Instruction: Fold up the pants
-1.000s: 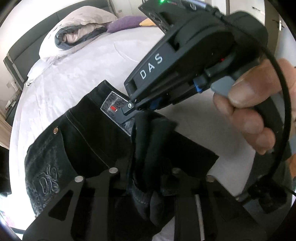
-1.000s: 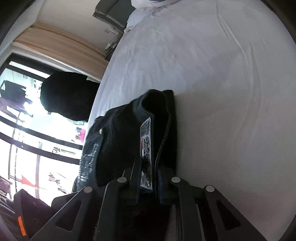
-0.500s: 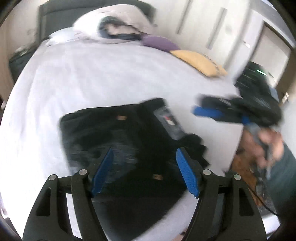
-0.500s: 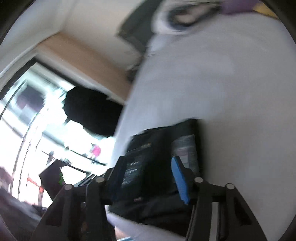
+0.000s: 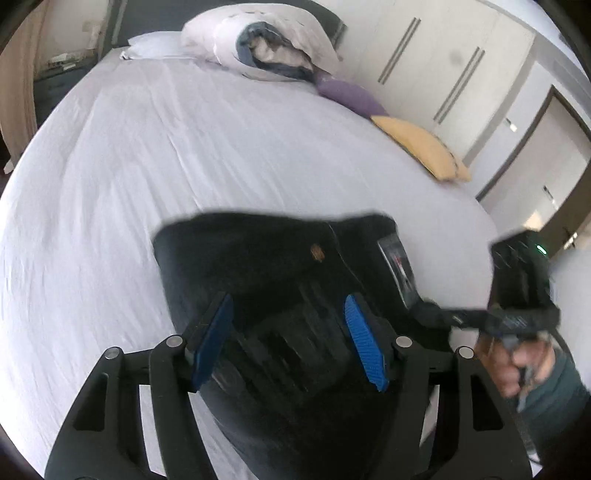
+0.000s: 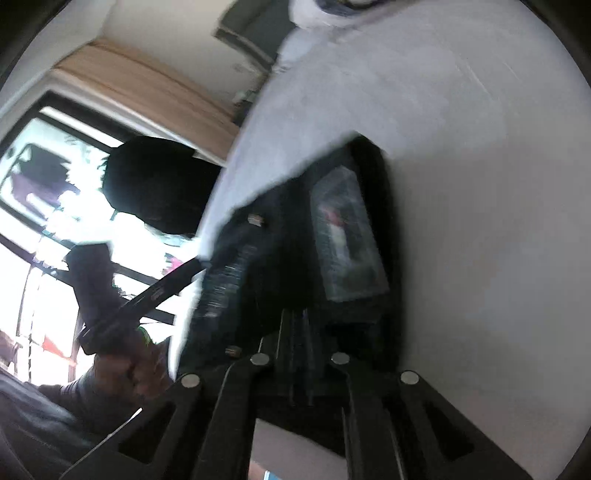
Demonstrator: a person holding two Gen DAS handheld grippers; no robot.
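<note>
Room: a bedroom with pale wardrobe doors along one wall and a bright window with a tan curtain on the other side; all places below are given relative to the bed
Bed [image 5: 221, 155]: broad, covered in a white, finely creased sheet; a white pillow [image 5: 258, 33] with a bundled blue-grey cloth lies at its head; a purple cushion [image 5: 347, 94] and a flat yellow cushion [image 5: 421, 147] lie along its wardrobe-side edge
Pants [image 5: 266, 266]: black denim, folded into a thick, roughly rectangular bundle; they lie on the sheet near the foot of the bed; the long axis runs from the foot edge up toward the head; the waistband side, with a rectangular grey patch bearing a red mark, faces the wardrobe-side edge; a small brass rivet shows on the upper face; faded stitching marks the near part
Left gripper [image 5: 288, 343]: black frame with ribbed blue pads [image 5: 364, 349]; jaws spread and closing, hanging above the near part of the pants, no cloth pressed between the pads
Right gripper [image 6: 299, 354]: black, its fingers brought almost together and closing; its tips sit at the waistband-side edge of the bundle; whether cloth is pinched cannot be told, the view being blurred
Person: a hand in a dark sleeve holds each handle beyond the foot of the bed
</note>
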